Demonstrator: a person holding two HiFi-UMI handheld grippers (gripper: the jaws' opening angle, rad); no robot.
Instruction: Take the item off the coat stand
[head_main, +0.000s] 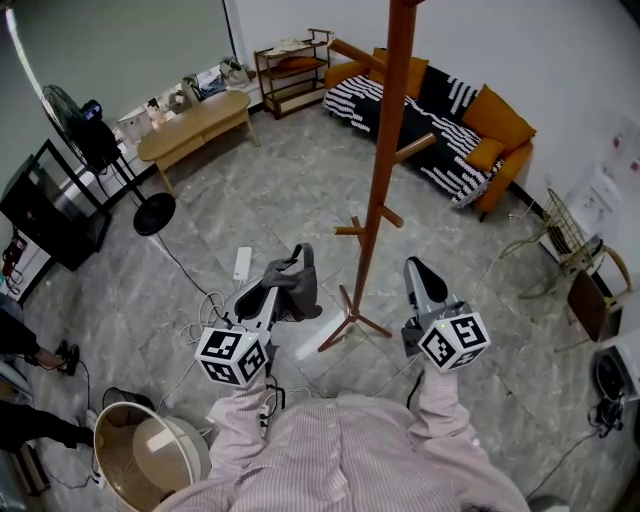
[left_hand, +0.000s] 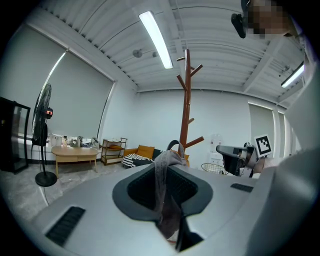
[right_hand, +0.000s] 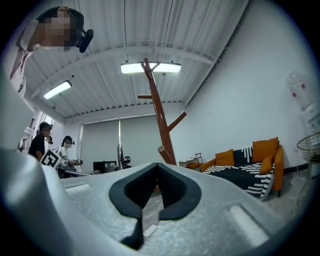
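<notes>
The brown wooden coat stand (head_main: 385, 150) rises from the tiled floor between my two grippers. My left gripper (head_main: 300, 256) is shut on a grey cloth item (head_main: 298, 290), which hangs free to the left of the pole and touches no peg. In the left gripper view the grey cloth (left_hand: 165, 200) drapes down between the jaws of the left gripper (left_hand: 168, 154), with the coat stand (left_hand: 186, 115) behind it. My right gripper (head_main: 412, 266) is to the right of the pole, shut and holding nothing. The right gripper view shows the right gripper (right_hand: 157, 165) with the stand (right_hand: 159, 120) beyond it.
An orange sofa (head_main: 440, 120) with a striped throw is at the back. A wooden coffee table (head_main: 195, 125), a shelf (head_main: 290, 70), a standing fan (head_main: 150, 205) and a TV (head_main: 50, 215) are at the left. Cables (head_main: 200, 310) and a round bin (head_main: 140, 455) are near my feet. People (right_hand: 42, 142) stand in the distance.
</notes>
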